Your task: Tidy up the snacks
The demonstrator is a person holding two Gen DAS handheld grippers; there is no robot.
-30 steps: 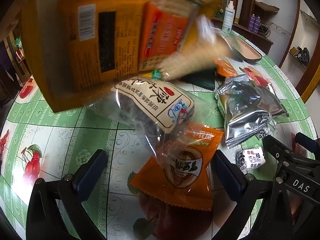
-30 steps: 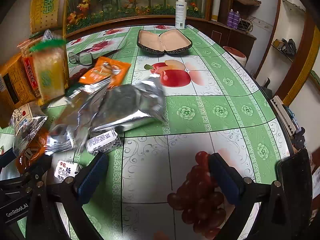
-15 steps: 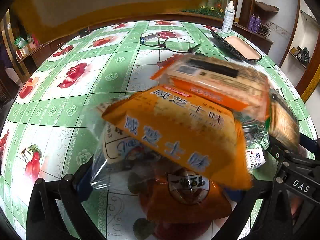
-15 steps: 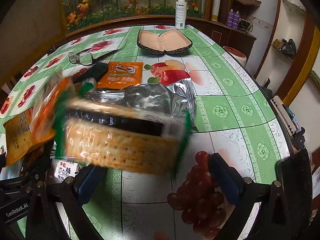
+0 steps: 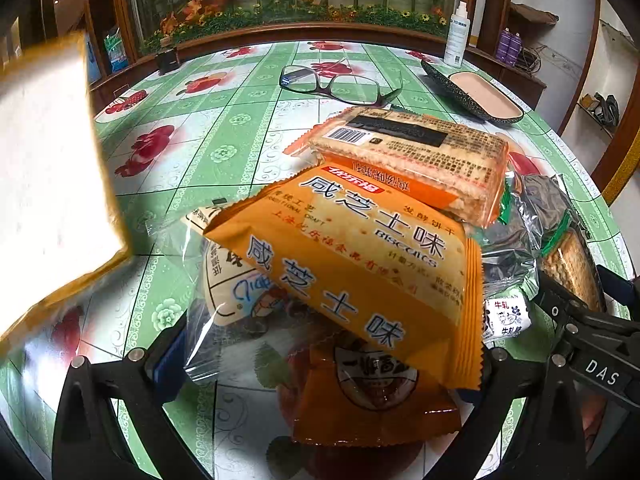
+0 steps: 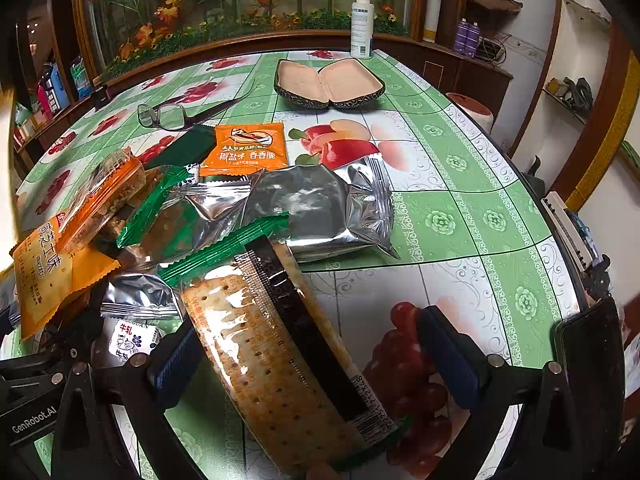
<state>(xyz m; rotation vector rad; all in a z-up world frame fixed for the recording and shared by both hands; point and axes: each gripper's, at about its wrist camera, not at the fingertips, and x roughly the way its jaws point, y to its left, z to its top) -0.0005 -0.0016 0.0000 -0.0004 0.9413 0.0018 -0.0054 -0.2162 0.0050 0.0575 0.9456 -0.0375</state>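
In your left wrist view, a glossy orange biscuit packet (image 5: 352, 276) with crimped, saw-toothed ends lies tilted on top of the snack heap. Under it are a clear crinkled plastic bag (image 5: 224, 280) with a printed label and a flat dark-orange sachet (image 5: 372, 400). Behind it rests a long clear-wrapped cracker sleeve (image 5: 412, 156) with orange trim and a barcode. A blurred yellow-edged box (image 5: 44, 184) fills the left edge. Your left tool (image 5: 324, 364) stands wide open, blue pads either side of the heap, gripping nothing; whether a pad touches the bag is unclear. Thin-framed glasses (image 5: 340, 88) lie farther back on the shiny green floral surface (image 5: 224, 128).

In your right wrist view, a long green-trimmed cracker sleeve (image 6: 280, 352), its perforated crackers visible through clear film, lies between the spread fingers of your right tool (image 6: 312, 354), which is open and grips nothing. Beyond sit crumpled silver foil packs (image 6: 320, 208), a small orange sachet (image 6: 246, 148), a little white milk candy (image 6: 128, 342) and an open oval glasses case (image 6: 330, 84).
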